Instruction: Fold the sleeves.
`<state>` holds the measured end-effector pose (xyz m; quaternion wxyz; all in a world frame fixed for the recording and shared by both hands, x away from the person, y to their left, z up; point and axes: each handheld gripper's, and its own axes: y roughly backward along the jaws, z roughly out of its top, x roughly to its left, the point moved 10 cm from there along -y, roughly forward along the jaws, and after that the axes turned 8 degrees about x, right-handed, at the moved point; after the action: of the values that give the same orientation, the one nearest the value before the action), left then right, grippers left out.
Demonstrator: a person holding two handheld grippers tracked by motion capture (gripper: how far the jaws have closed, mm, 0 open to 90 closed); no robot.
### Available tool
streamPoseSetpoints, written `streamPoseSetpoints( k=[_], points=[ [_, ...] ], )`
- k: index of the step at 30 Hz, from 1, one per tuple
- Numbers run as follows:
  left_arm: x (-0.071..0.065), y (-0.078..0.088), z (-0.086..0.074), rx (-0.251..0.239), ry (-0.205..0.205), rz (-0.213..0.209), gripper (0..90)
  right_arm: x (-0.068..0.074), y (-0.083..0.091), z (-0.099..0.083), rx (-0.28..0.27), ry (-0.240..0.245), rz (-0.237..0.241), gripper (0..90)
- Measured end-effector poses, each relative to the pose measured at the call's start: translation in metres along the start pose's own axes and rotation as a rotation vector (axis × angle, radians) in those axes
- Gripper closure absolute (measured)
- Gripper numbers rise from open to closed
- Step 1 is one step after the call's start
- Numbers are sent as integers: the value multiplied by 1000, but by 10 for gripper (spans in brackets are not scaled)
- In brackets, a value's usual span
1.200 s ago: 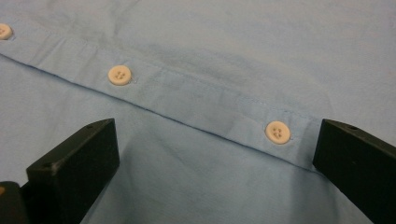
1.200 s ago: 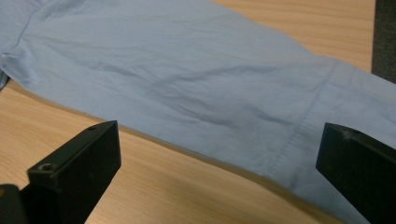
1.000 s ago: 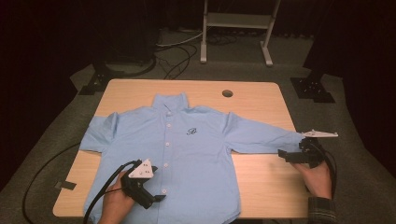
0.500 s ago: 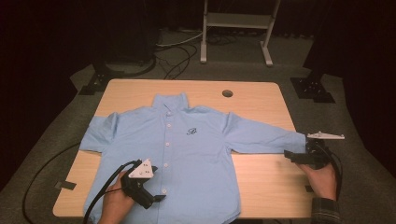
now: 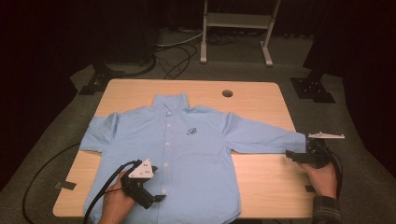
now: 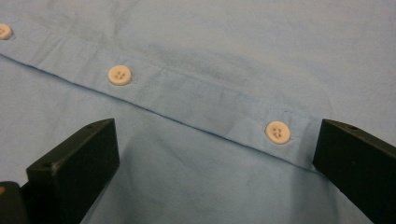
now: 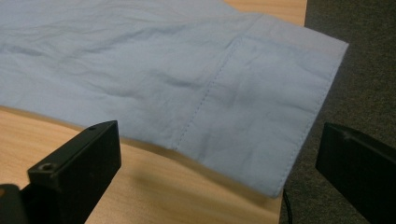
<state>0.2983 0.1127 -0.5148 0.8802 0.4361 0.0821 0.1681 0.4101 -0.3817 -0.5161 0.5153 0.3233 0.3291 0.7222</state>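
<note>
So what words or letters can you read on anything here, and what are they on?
Dark curly mark on the chest of the blue shirt: it may be a letter, too small and blurred to read for sure.
Small marks on the grey plate of the left gripper: too small to read.
No other writing is readable.

One blue shirt (image 5: 196, 154), one wooden table (image 5: 261, 175), two grippers, left gripper (image 5: 156, 199), right gripper (image 5: 290, 155)

The left gripper (image 6: 215, 172) hangs over a light blue shirt (image 6: 224, 42), jaws spread wide with nothing between them but cloth; the shirt's button placket (image 6: 196, 100) runs slantwise just beyond the jaws; one white button (image 6: 120, 75) sits mid-placket; another (image 6: 278, 132) lies near the right-hand jaw.
</note>
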Motion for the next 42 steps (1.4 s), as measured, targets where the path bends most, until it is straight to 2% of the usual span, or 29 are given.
streamPoseSetpoints(
  k=[3,7,9,13,26,35,42],
  points=[
    [0,0,0,0,0,0,0,1,3,2,-24,-6,13,65],
    [0,0,0,1,-1,1,0,0,10,5,-68,-14,14,212],
    [0,0,0,0,0,1,0,-2,11,4,-73,-24,16,267],
    [0,0,0,-1,1,0,0,-4,12,2,-73,-23,8,432],
    [0,0,0,-1,2,0,0,-12,20,0,-95,-32,-77,876],
    [0,0,0,-1,1,0,0,-9,26,2,-111,-31,-82,890],
    [0,0,0,-1,1,0,0,8,39,13,-154,2,-69,891]
  ],
)
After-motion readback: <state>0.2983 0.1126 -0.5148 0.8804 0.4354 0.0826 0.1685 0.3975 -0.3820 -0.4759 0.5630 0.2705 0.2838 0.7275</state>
